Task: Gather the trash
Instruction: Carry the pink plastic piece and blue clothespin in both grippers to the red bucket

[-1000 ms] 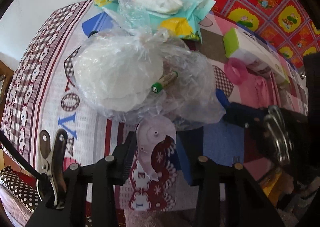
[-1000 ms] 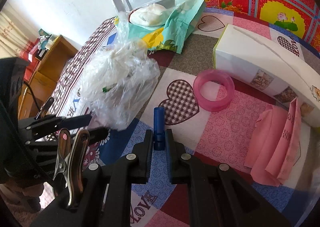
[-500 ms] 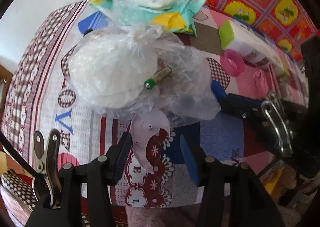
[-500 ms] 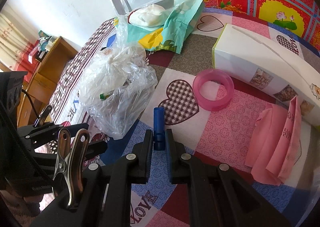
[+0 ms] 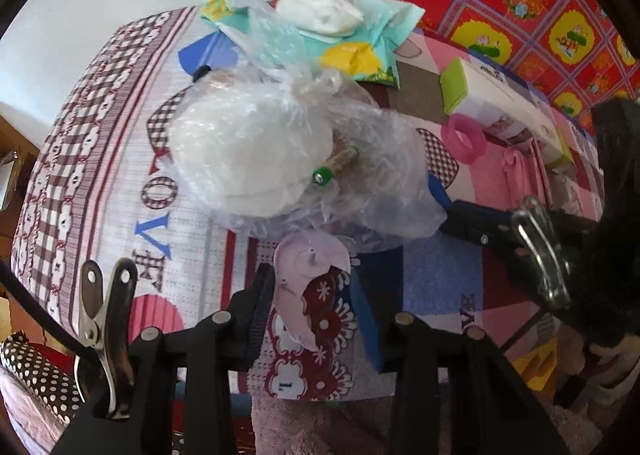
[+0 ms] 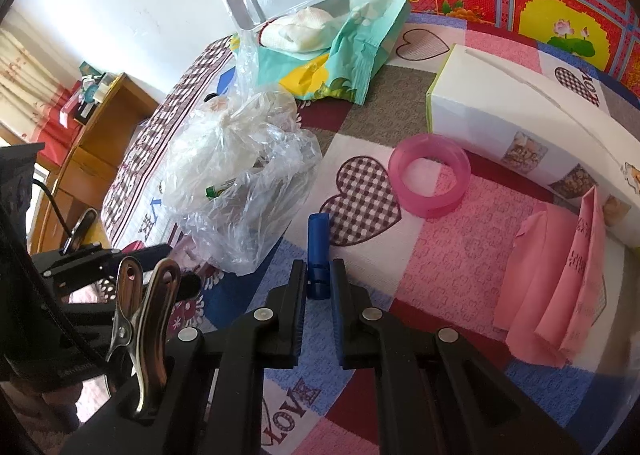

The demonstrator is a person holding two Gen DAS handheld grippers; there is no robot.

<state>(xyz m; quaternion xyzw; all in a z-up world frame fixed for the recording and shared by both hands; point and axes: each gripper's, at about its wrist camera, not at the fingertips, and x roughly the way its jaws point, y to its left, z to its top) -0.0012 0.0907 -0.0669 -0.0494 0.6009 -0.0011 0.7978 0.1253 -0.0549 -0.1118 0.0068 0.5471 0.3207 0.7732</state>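
Note:
A clear plastic bag (image 5: 280, 159) (image 6: 240, 183) lies on the patterned bedspread, holding a white wad and a green-tipped battery (image 5: 334, 171). Just in front of it, my left gripper (image 5: 312, 295) points steeply down over a pale pink broken plastic piece (image 5: 308, 267). Its jaws are closing, and the pads meet both edges of the piece. My right gripper (image 6: 318, 275) is shut on a small blue tube (image 6: 318, 251) that sticks out forward from between its fingers, right of the bag. In the left wrist view the right gripper (image 5: 460, 211) reaches in from the right.
A teal wet-wipe pack (image 6: 344, 55) with its lid open lies behind the bag. To the right lie a white tissue box (image 6: 520, 115), a pink tape ring (image 6: 430, 175) and folded pink paper (image 6: 560, 287). A wooden cabinet (image 6: 92, 135) stands past the bed's left edge.
The bag has slumped lower and spread out on the bed. The left jaws widened slightly, then narrowed again around the pink piece. The right gripper and blue tube have not moved.

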